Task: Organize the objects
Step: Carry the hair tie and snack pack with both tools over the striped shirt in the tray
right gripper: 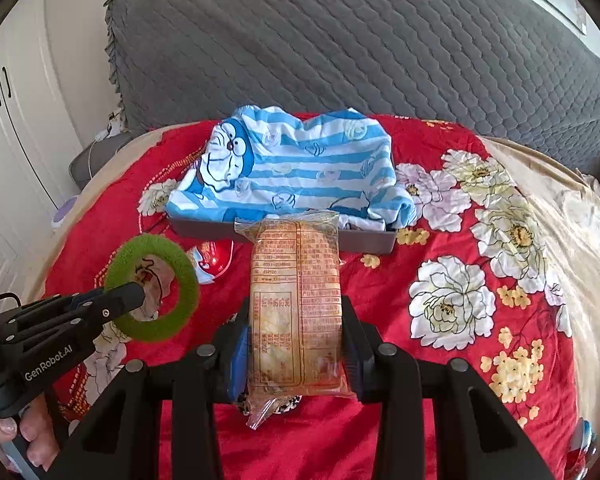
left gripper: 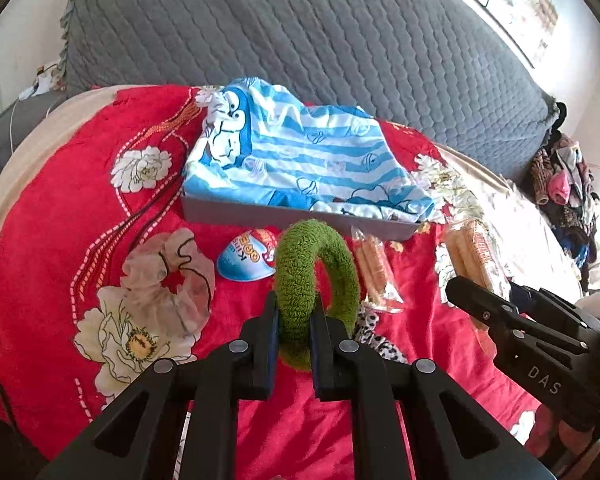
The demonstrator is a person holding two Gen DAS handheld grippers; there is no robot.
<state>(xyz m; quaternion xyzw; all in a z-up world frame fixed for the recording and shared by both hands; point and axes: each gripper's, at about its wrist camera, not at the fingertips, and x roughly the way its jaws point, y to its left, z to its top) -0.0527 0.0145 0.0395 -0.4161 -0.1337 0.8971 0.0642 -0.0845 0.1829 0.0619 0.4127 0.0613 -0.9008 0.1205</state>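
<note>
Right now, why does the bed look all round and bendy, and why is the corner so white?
Left wrist view: the fisheye lens curves the red flowered blanket and darkens the corners; daylight washes out the window, while the fuzzy green ring scrunchie stays sharp. Right wrist view: same bending, and glare bleaches the beige bedding.

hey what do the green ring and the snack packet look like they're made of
Green ring, held in the left tool: looks like fuzzy terry or chenille fabric, matte, going by its looped nap; probably a soft hair tie.
Snack packet, held in the right tool: thin clear plastic film, glossy and crinkled, with orange print and the food showing through.
</note>
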